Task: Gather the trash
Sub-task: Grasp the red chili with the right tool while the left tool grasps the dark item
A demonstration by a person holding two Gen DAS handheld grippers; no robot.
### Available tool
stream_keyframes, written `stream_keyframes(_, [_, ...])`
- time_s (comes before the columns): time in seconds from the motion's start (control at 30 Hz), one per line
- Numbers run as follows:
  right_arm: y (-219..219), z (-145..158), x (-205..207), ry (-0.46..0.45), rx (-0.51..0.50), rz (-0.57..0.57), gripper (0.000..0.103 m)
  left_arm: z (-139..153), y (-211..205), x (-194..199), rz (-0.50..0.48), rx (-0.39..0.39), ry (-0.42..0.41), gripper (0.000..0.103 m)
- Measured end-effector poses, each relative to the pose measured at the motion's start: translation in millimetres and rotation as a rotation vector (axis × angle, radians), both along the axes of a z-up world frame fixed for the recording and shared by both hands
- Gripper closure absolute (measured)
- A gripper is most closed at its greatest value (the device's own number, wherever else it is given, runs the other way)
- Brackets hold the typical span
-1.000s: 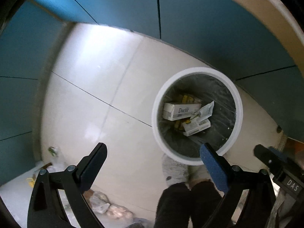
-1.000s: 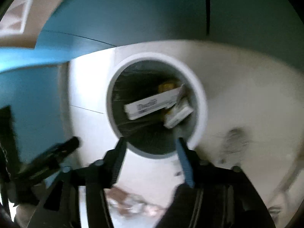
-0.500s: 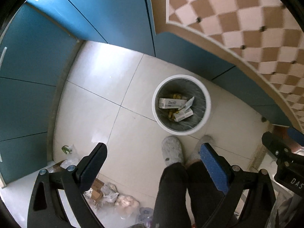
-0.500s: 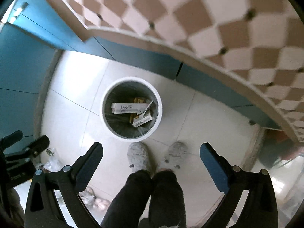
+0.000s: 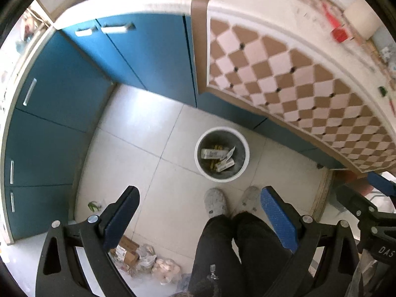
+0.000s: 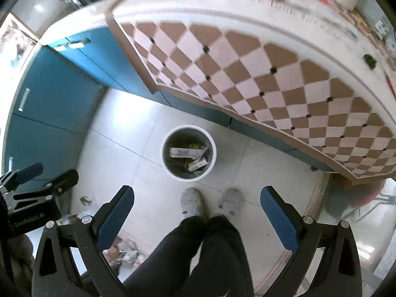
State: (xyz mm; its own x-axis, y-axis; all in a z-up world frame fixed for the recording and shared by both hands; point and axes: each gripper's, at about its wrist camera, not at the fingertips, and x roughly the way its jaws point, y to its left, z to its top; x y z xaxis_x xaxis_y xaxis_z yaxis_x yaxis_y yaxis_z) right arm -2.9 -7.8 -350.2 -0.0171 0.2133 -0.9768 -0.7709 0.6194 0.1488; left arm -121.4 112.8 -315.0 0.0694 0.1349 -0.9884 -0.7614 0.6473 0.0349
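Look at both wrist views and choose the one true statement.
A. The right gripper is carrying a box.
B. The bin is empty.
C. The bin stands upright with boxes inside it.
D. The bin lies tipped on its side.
C: the white-rimmed bin stands upright on the floor with flat boxes lying inside it, and the right gripper is open with nothing between its pads.

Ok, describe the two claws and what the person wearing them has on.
Both claws look alike. The left claw has a black angular frame with silver bolts and two flat fingers faced with ribbed blue pads. The right claw is the same build. White lettering marks each body where it shows in the other's view. The person wears dark trousers and grey slippers.
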Motion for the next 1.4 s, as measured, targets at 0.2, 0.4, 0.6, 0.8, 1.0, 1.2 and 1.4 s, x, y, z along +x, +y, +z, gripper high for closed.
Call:
stream_keyframes(0.2, [-10,54,-9,-0.008,0.074,0.014,0.000,45,-5,2,-0.010,0.055,-0.046,0.003])
stream_keyframes(0.4, [-19,80,11,0.064,0.146,-0.048,0.000,87,5,41,-0.041,0.149,-0.103,0.000])
stream_keyframes(0.6, [-36,106,87,0.060,0.227,-0.173,0.000,112,8,125,-0.098,0.214,-0.148,0.000])
stream_keyframes(0.8, [-87,121,210,-0.004,0.236,-0.380,0.000,107,-27,261,-0.209,0.107,-0.198,0.000])
stream_keyframes(1.0, [-165,108,339,-0.039,0.180,-0.575,0.000,54,-100,409,-0.421,-0.088,-0.156,0.007])
stream_keyframes(1.2, [-223,67,421,-0.043,0.087,-0.690,0.001,-10,-150,492,-0.516,-0.195,-0.057,0.044])
stream_keyframes(1.4, [-234,29,457,-0.016,0.050,-0.662,0.004,-28,-164,507,-0.566,-0.161,-0.009,0.080])
